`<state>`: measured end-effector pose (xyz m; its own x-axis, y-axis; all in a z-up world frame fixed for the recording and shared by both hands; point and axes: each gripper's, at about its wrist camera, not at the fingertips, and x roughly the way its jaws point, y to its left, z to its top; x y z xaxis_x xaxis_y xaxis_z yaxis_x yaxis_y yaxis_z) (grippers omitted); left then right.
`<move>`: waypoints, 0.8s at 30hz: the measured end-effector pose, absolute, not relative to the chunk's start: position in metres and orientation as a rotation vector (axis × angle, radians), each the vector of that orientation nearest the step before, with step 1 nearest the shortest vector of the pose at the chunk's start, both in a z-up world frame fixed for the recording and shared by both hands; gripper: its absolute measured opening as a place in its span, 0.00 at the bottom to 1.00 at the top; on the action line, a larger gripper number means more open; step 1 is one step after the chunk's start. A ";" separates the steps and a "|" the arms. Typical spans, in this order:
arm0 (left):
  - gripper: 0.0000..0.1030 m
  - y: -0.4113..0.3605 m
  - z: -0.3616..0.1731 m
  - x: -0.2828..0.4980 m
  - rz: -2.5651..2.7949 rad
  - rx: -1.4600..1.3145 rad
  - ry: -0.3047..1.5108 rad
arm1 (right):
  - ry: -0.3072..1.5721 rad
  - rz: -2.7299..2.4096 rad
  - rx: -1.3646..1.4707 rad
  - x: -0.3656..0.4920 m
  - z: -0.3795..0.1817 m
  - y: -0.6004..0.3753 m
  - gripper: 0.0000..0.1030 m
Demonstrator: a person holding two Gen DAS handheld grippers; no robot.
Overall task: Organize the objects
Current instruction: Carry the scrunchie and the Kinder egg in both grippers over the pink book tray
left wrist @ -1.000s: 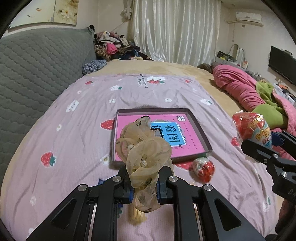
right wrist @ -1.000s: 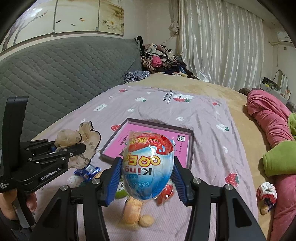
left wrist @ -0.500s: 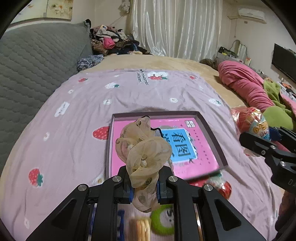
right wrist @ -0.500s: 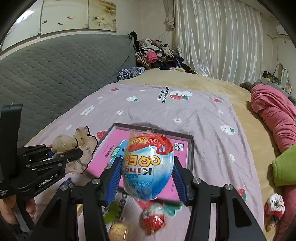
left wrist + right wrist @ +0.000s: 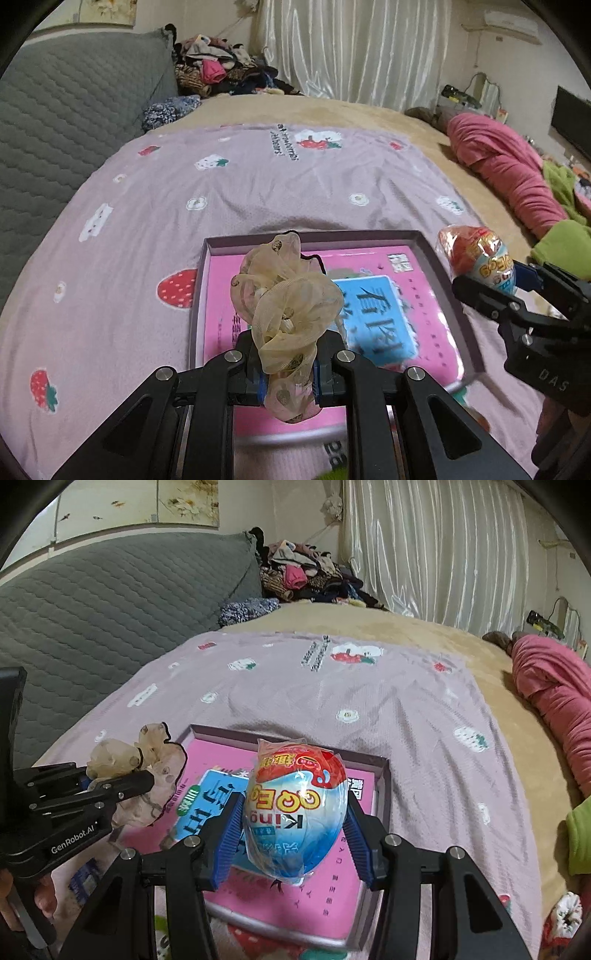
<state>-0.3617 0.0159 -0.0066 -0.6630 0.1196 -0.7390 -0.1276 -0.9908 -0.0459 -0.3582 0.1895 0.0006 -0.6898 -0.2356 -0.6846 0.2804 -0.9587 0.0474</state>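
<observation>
I had the left gripper (image 5: 289, 373) clamped on a beige organza scrunchie (image 5: 286, 314), held above the near end of the shallow box (image 5: 314, 236) with its pink printed card. My right gripper (image 5: 295, 834) was closed around a wrapped toy egg (image 5: 295, 808), also over that box, which sat on the strawberry-print blanket (image 5: 258, 177)

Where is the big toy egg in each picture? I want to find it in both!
Left wrist view: the toy egg is at the right edge, held in the right gripper.
Right wrist view: the toy egg is in the lower middle, between the blue pads.
Shared landmark: the pink tray lies under both grippers.
</observation>
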 end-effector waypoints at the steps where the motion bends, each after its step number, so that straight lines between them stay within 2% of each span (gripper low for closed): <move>1: 0.17 0.017 -0.009 -0.369 2.748 -1.224 0.019 | 0.080 -2.648 1.068 -0.364 -0.004 0.190 0.51; 11: 0.17 0.013 -0.045 -0.421 2.689 -1.356 -0.040 | 0.056 -2.636 1.131 -0.416 -0.046 0.190 0.51; 17: 0.18 0.015 -0.070 -0.441 2.684 -1.401 0.035 | 0.084 -2.643 1.196 -0.438 -0.080 0.194 0.51; 20: 0.19 0.014 -0.079 -0.448 2.671 -1.430 0.028 | 0.090 -2.643 1.224 -0.443 -0.087 0.198 0.51; 24: 0.26 0.014 -0.084 -0.454 2.672 -1.439 0.014 | 0.059 -2.630 1.224 -0.443 -0.089 0.200 0.52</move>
<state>-0.4535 0.0142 -0.0844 -0.5458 0.0898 -0.8331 -0.0984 -0.9942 -0.0426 -0.4434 0.1996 -0.0888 -0.6205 -0.1988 -0.7586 0.2329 -0.9704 0.0639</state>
